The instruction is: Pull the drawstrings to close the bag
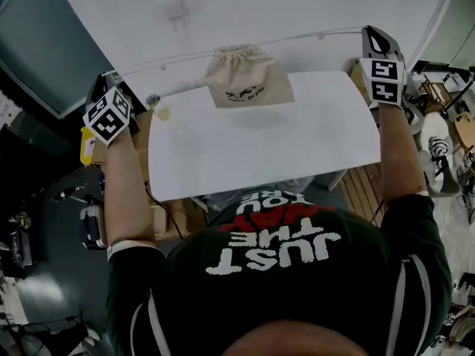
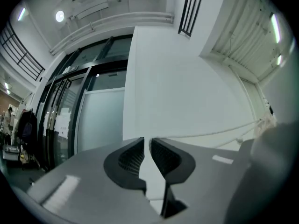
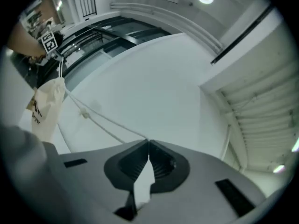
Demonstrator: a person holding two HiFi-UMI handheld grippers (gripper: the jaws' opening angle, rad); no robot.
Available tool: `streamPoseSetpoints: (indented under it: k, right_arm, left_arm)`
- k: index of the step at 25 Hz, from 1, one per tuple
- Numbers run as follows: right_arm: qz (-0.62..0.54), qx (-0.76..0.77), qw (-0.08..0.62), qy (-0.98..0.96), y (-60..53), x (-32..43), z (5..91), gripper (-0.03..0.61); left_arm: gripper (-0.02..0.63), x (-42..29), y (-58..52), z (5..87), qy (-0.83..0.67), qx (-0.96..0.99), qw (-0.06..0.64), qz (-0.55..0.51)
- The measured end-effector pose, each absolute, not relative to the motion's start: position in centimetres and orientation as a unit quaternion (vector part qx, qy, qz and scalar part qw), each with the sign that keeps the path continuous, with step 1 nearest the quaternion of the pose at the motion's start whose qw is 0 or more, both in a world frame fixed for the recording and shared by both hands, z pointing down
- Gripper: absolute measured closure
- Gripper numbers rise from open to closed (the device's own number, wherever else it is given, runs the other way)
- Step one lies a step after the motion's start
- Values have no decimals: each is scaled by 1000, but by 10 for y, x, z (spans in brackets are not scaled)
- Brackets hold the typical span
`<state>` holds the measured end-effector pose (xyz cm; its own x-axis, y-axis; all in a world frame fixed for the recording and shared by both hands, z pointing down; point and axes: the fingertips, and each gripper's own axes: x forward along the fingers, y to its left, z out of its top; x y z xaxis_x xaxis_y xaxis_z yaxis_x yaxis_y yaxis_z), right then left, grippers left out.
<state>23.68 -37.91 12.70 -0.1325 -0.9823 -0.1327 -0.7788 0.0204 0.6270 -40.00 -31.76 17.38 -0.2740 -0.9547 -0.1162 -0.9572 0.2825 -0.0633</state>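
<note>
Already the bag (image 1: 249, 80) looks close to shut: its mouth is gathered into a tight ruffle at the top, and the beige pouch sits at the middle of the white table (image 1: 312, 2), though I cannot tell whether it rests there or hangs a little from the cords. From that gathered neck the drawstrings (image 1: 312, 37) run out straight and taut to either side. The right gripper (image 3: 148, 143) has its jaws pressed together on the cord end, which leads from the jaw tips back to the bag at that view's left. The left gripper (image 2: 147, 146) holds its jaws nearly closed, only a thin slit between them, and the cord from the bag meets them right at the tips, so it appears pinched too. The closing pull seems at or near its end. Next would be a last gentle outward tug to seat the gather, with both pinches kept firm so neither cord slips.
</note>
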Motion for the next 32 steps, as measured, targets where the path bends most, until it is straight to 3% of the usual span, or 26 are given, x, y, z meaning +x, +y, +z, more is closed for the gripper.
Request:
streamPoseSetpoints:
  k: [6,16,24,32]
  right_arm:
    - [-336,652,199,-650,-381,250,92,568]
    - [-284,655,137,-687,-389,240,89,568]
    - [-217,675,57,-703,-403,276,73,568]
    - [-216,661,61,-716,-397,268,85,568]
  left_arm:
    - [560,-380,-309,226,791,-611,11,29]
    - [556,-391,-301,267,809,-585,-39,38]
    - [525,-375,-307,292,782,-613,-85,73]
    - [545,-376,-306,297,766,-623,-116,108]
